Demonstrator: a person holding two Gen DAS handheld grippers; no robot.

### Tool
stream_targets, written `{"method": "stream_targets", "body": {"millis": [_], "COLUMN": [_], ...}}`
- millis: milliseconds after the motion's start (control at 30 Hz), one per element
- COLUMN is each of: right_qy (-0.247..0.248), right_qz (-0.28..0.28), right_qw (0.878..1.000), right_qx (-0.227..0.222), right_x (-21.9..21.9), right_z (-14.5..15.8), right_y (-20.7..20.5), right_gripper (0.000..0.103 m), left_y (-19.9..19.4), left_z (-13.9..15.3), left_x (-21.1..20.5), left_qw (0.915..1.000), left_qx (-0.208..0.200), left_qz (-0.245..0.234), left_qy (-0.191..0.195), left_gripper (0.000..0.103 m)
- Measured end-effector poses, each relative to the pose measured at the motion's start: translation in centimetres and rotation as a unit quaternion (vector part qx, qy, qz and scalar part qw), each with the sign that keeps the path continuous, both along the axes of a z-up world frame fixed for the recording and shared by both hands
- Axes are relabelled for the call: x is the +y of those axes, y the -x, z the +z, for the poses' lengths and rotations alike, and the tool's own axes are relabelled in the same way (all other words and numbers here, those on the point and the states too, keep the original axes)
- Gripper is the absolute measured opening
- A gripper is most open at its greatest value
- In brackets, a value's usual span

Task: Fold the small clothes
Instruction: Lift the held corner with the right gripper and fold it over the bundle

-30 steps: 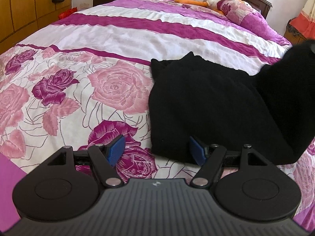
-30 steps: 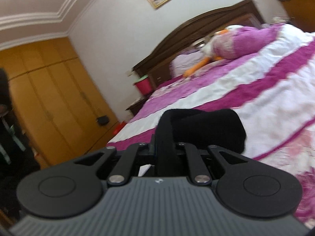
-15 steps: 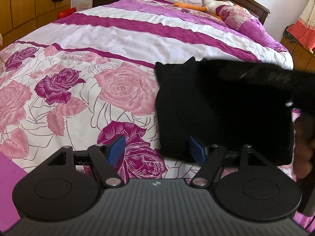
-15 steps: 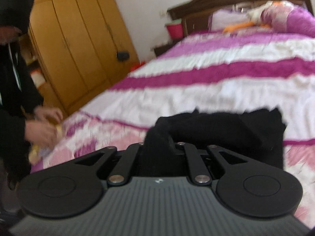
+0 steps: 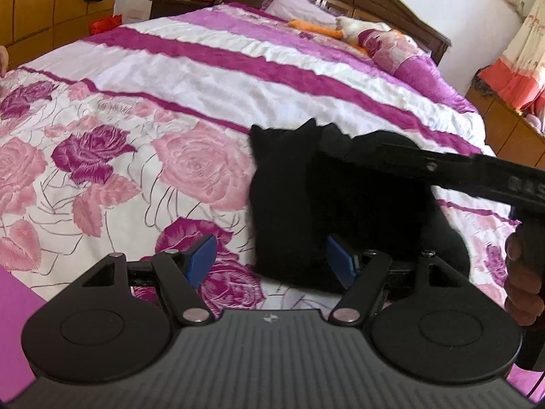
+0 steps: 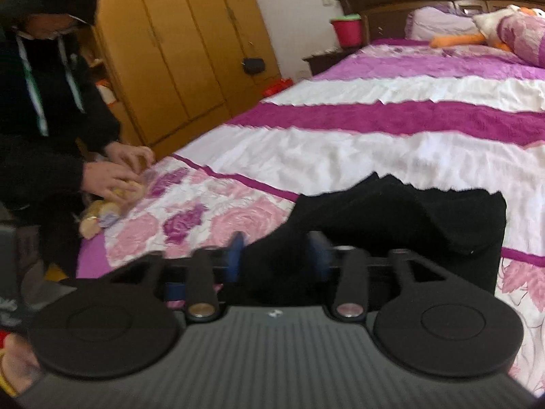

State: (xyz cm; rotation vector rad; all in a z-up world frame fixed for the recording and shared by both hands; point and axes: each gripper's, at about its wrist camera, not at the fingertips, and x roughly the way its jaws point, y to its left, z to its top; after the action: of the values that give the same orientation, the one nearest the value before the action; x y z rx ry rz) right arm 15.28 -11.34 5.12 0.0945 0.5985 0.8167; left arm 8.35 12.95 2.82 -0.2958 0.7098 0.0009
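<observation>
Garment: black knit garment [image 5: 327, 204], lying on the rose-print end of the bedspread [image 5: 136, 170], near the bed's foot edge and toward its right side as my left camera sees it.
Left gripper [image 5: 272, 262]: I have it released, blue pads [image 5: 201, 259] spread wide; the right pad sits against the garment's near hem, the left one over bare bedspread.
Right gripper [image 6: 277, 252]: blurred in my view; a bunched fold of the black cloth lies between its pads, which look partly parted, so I cannot tell whether it is gripping.
Done: I judge one fold over, since a flap lies doubled across the top of the garment.
Left: flattening that flap, then further folds; the left-hand edge is not yet taken up.
Bystander: hooded person [image 6: 44, 102] handling something at the bed's far left corner, well apart.
</observation>
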Motion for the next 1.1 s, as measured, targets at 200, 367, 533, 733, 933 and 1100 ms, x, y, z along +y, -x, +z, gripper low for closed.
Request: {"method": "stream_targets", "body": {"millis": [200,367,533,733,933,1100], "right_qy": [-0.009,-0.032,-0.018,-0.025,0.034,0.149], "right_qz": [-0.034,-0.098,-0.115,-0.132,-0.119,-0.136], "right_qw": [0.998,0.989,0.983,0.984,0.98,0.967], "right_qx": [0.051,0.105,0.14,0.119,0.153,0.153], "right_x": [-2.1,-3.8,-2.7,0.0,3.7,7.7], "right_z": [0.7,0.2,-1.0,-0.8,-0.5,-1.1], "right_y": [-0.4,-2.6,-5.8,-8.9,-11.2,-11.9], "right_gripper": [0.054,0.055,0.055,0.055,0.054,0.053], "left_y": [0.4,1.4,1.5,-0.8,-2.8,-3.2], "left_z": [0.6,1.9,2.6,1.4,-1.0,-2.5], "left_x": [-0.7,-1.0,-1.5,-2.8,-2.5,-2.2], "left_qw": [0.9999,0.9989,0.9958,0.9958,0.9956,0.994], "left_qx": [-0.009,-0.033,-0.05,-0.048,-0.05,-0.055], "left_qz": [-0.008,-0.024,-0.049,-0.058,-0.044,-0.054], "left_qy": [0.004,0.024,0.059,0.053,0.066,0.078], "left_gripper": [0.076,0.076,0.076,0.076,0.073,0.054]}}
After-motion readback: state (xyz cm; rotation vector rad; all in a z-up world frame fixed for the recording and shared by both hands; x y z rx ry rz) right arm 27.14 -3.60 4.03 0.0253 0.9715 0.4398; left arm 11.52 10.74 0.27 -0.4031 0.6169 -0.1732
